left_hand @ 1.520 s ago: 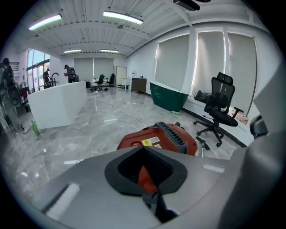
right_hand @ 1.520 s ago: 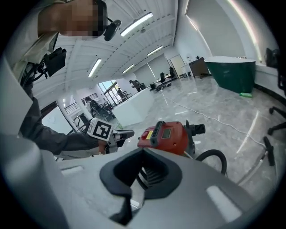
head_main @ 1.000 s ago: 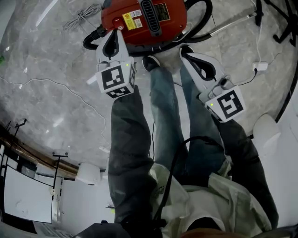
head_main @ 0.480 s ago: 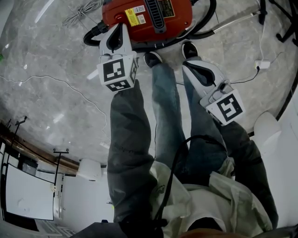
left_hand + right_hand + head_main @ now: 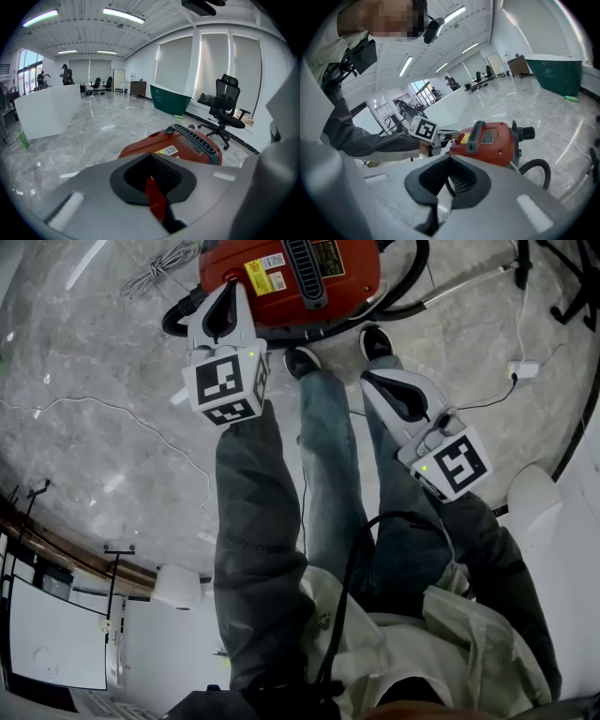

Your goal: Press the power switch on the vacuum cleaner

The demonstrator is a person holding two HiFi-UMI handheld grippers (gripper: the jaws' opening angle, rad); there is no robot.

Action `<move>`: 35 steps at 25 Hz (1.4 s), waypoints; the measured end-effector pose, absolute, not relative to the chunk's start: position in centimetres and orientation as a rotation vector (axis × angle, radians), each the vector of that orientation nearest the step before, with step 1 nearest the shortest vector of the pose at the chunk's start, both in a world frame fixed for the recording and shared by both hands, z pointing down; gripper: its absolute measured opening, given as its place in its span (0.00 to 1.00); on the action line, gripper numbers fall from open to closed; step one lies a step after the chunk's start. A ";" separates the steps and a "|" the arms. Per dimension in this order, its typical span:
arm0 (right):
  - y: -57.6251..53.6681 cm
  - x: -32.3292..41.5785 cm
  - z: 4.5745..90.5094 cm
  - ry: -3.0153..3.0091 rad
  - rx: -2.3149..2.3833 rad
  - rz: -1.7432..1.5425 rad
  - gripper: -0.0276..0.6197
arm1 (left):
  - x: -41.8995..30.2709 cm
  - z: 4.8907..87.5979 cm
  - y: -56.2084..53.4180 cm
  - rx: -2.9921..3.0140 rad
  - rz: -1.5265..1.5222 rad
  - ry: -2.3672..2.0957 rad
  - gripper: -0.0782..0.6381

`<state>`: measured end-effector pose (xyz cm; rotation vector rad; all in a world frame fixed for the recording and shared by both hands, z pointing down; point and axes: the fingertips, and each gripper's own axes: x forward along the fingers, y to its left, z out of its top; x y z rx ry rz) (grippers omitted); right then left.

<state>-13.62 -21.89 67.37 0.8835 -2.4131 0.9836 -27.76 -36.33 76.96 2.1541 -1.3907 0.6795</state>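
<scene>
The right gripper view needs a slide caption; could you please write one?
Left gripper at the top of the red vacuum cleaner on a glossy stone floor.

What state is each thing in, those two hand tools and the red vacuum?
vacuum cleaner: standing on the floor; running or not, cannot tell.
left gripper: shut, empty, over the vacuum cleaner's edge.
right gripper: shut, empty, apart from it.
hose: attached, looped on the floor.
grey cord: bundled.

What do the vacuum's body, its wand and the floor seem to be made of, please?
Body: probably moulded plastic, glossy red with soft highlights. Wand: likely metal, a bright silvery tube. Floor: polished stone or stone-look tile, grey veining, mirror-like reflections.
</scene>
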 end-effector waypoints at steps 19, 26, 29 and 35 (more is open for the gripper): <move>-19.3 -12.8 68.3 -2.387 0.858 1.040 0.04 | -27.6 78.2 -37.6 2.197 0.881 -1.314 0.10; -18.3 -12.8 68.4 -2.363 0.842 1.069 0.04 | -27.6 78.2 -37.7 2.208 0.876 -1.299 0.10; -18.3 -12.7 68.3 -2.367 0.857 1.065 0.04 | -27.8 78.0 -37.7 2.208 0.844 -1.344 0.10; -16.6 -10.0 64.7 -2.386 0.871 1.043 0.04 | -26.0 70.7 -28.7 2.215 0.689 -1.460 0.11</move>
